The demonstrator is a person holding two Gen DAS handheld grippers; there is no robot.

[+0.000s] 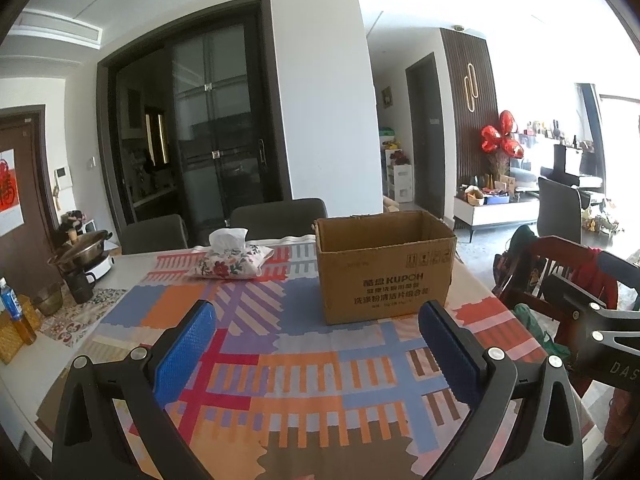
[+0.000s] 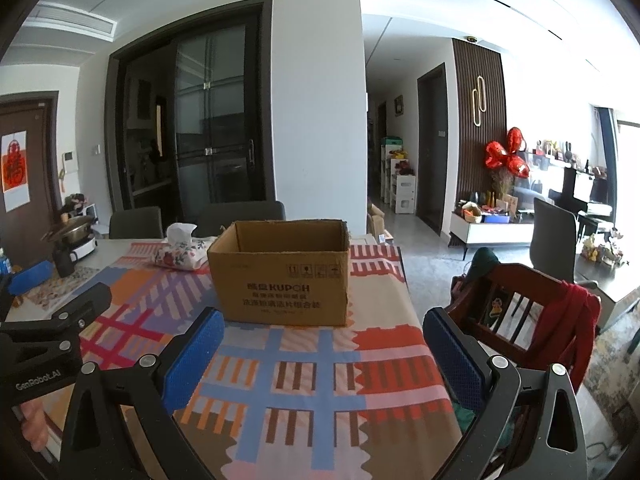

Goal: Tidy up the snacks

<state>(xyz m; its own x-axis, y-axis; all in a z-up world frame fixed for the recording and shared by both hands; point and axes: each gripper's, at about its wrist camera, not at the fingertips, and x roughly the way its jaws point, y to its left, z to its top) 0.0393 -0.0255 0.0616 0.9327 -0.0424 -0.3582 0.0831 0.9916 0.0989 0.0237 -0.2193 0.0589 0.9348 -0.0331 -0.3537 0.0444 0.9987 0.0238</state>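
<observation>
Box (image 1: 386,268) interior hidden; both grippers' fingers (image 1: 188,344) spread.

Bright daylight overexposes the right side; fisheye edges curve, darken.

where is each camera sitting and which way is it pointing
Left wrist: on the left tool, facing across the table at the cardboard box; the right tool shows at its right edge.
Right wrist: on the right tool, facing the same box, with the wooden chair right.
Shared: box, tissue pouch.
</observation>
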